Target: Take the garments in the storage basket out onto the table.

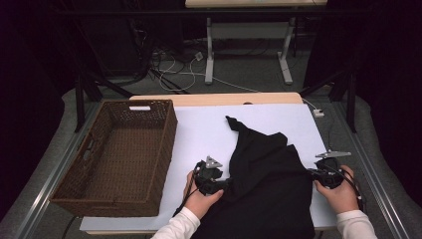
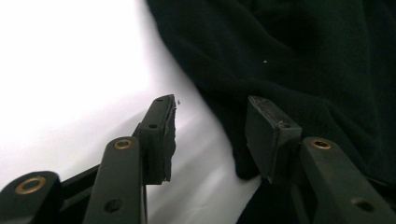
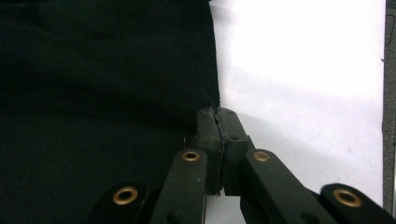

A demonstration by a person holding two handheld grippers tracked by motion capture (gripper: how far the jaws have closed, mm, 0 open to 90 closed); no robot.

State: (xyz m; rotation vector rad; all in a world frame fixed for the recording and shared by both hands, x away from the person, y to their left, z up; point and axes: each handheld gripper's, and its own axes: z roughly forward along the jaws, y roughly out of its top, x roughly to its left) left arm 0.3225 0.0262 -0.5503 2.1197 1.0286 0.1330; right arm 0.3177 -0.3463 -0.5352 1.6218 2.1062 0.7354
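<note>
The black garment [image 1: 268, 184] lies spread and rumpled at lower centre of the high view, beside the wicker basket [image 1: 119, 154] at left — nothing folded or stowed yet, I judge. The right gripper [image 1: 318, 175] is clenched, seemingly pinching the cloth's edge; the left gripper [image 1: 219, 185] stands released — its jaws apart at the opposite hem.

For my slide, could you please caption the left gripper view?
Left gripper, jaws open, at the edge of a black cloth on a white table.
</note>
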